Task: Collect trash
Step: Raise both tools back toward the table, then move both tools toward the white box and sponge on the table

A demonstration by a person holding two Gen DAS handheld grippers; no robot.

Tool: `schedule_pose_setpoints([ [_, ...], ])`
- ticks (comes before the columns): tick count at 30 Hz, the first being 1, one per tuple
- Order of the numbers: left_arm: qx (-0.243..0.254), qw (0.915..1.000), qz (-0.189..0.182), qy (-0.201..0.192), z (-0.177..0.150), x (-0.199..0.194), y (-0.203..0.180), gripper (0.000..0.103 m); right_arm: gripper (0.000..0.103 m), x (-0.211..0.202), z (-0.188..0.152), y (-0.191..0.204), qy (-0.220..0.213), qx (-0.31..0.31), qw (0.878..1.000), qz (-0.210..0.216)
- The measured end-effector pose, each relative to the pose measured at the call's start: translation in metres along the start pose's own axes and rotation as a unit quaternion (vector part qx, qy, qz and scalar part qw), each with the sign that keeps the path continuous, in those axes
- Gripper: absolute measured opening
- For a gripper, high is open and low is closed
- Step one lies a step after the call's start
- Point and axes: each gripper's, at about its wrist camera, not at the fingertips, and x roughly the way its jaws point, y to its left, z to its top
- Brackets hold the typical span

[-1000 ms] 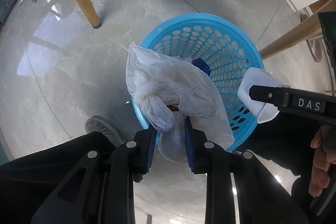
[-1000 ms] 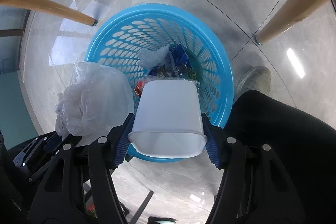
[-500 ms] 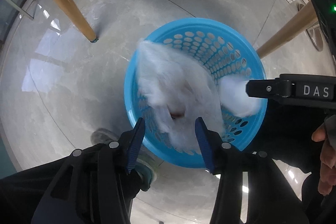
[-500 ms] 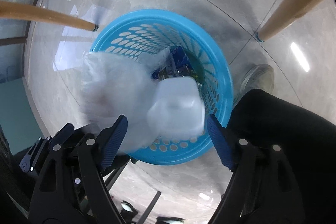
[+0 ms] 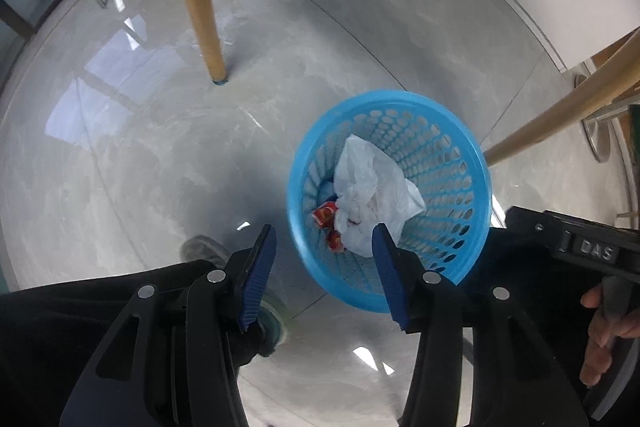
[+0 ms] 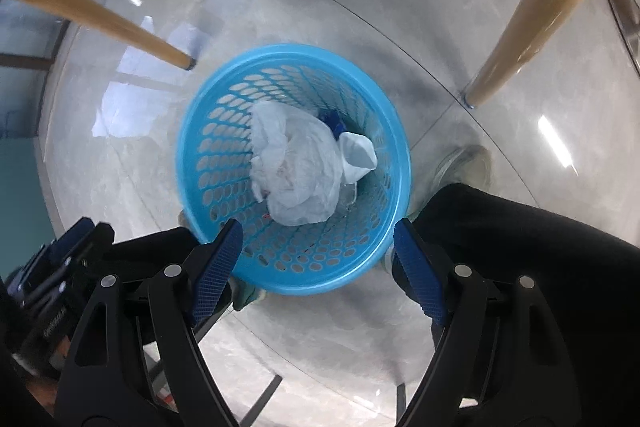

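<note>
Both the left gripper (image 5: 323,251) and right gripper (image 6: 316,247) empty, jaws spread; below them in blue basket (image 6: 208,163), plastic bag (image 6: 294,163) looks light, limp, slippery — pinch a bunched fold.

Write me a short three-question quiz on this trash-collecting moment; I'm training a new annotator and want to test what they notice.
1. True or false: the left tongs hold the white plastic bag.
2. Where is the white cup? A) on the floor B) in the blue basket beside the bag C) in the right tongs
3. What colour are the small wrappers beside the bag?

Key: 1 false, both tongs are open and empty; 2 B; 3 red.
</note>
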Motion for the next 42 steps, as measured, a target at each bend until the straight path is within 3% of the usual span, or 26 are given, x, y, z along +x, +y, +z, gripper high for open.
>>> schedule_pose_setpoints([
  [2, 0.022, 0.9992, 0.033, -0.010, -0.003, -0.009, -0.001, 0.051, 0.076, -0.013, -0.008, 0.001, -0.011, -0.003, 1.000, 0.007],
  [4, 0.020, 0.9989, 0.037, -0.022, -0.009, -0.022, 0.002, 0.053, 0.077, -0.025, -0.017, 0.004, -0.025, -0.010, 1.000, 0.003],
  [11, -0.002, 0.9985, -0.011, -0.054, -0.029, -0.076, 0.016, 0.063, 0.082, -0.090, -0.059, 0.015, -0.076, -0.025, 0.996, 0.043],
  [16, 0.014, 0.9952, -0.028, -0.093, -0.052, -0.115, 0.012, 0.071, 0.085, -0.125, -0.094, 0.026, -0.101, -0.067, 0.992, 0.029],
  [22, 0.024, 0.9893, -0.055, -0.133, -0.076, -0.156, 0.018, 0.072, 0.089, -0.171, -0.125, 0.030, -0.157, -0.101, 0.982, -0.004],
  [31, 0.043, 0.9747, -0.052, -0.213, -0.099, -0.218, 0.021, 0.076, 0.090, -0.245, -0.164, 0.043, -0.241, -0.140, 0.960, -0.025],
  [37, 0.077, 0.9580, -0.047, -0.272, -0.106, -0.264, 0.015, 0.090, 0.094, -0.302, -0.179, 0.051, -0.296, -0.139, 0.945, 0.005],
  [42, 0.062, 0.9471, -0.048, -0.311, -0.108, -0.293, 0.014, 0.094, 0.094, -0.341, -0.181, 0.065, -0.340, -0.148, 0.929, 0.002],
])
